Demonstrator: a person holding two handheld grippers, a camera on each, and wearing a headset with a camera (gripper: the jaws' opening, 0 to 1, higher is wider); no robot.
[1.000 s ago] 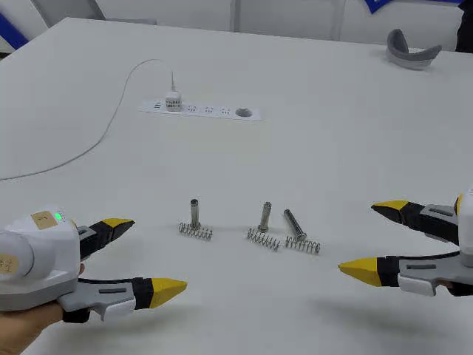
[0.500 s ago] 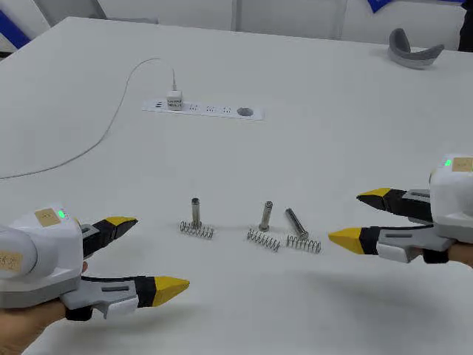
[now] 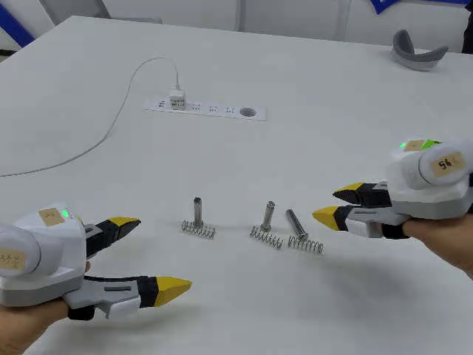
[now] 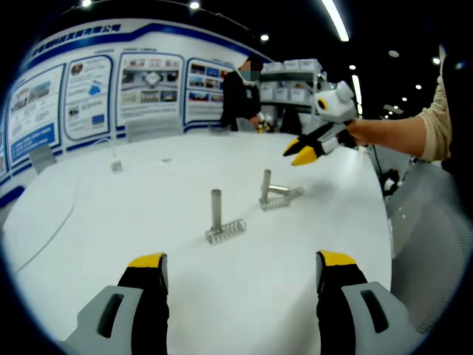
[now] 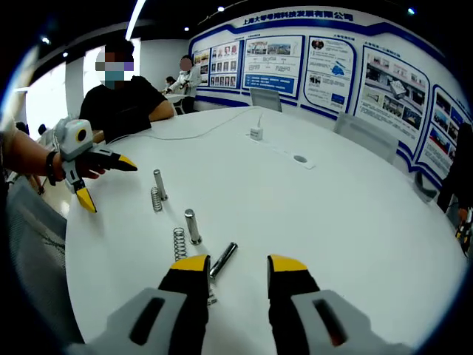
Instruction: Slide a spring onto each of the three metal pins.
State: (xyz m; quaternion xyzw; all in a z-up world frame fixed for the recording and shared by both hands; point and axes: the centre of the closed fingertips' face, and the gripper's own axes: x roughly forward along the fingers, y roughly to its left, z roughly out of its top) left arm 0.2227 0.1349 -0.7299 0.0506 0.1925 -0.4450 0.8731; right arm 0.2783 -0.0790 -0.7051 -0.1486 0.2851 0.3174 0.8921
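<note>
Three metal pins are on the white table (image 3: pixel 244 159). The left pin (image 3: pixel 197 209) and the middle pin (image 3: pixel 267 215) stand upright, and the right pin (image 3: pixel 295 223) lies flat. In front of each pin lies a spring: one on the left (image 3: pixel 198 229), one in the middle (image 3: pixel 264 237) and one on the right (image 3: pixel 305 245). My left gripper (image 3: pixel 154 253) is open at the near left, well short of the left pin (image 4: pixel 216 209). My right gripper (image 3: pixel 327 205) is open and empty just right of the lying pin (image 5: pixel 222 260), with its jaws pointing at it.
A white power strip (image 3: pixel 205 109) with a plugged charger and a trailing cable (image 3: pixel 111 126) lies further back. A grey curved band (image 3: pixel 417 50) sits at the far right corner. People (image 5: pixel 122 103) sit and stand beyond the table's edge.
My right gripper has moved left towards the lying pin, and its jaws have narrowed. The left gripper has barely moved. Pins and springs are unmoved.
</note>
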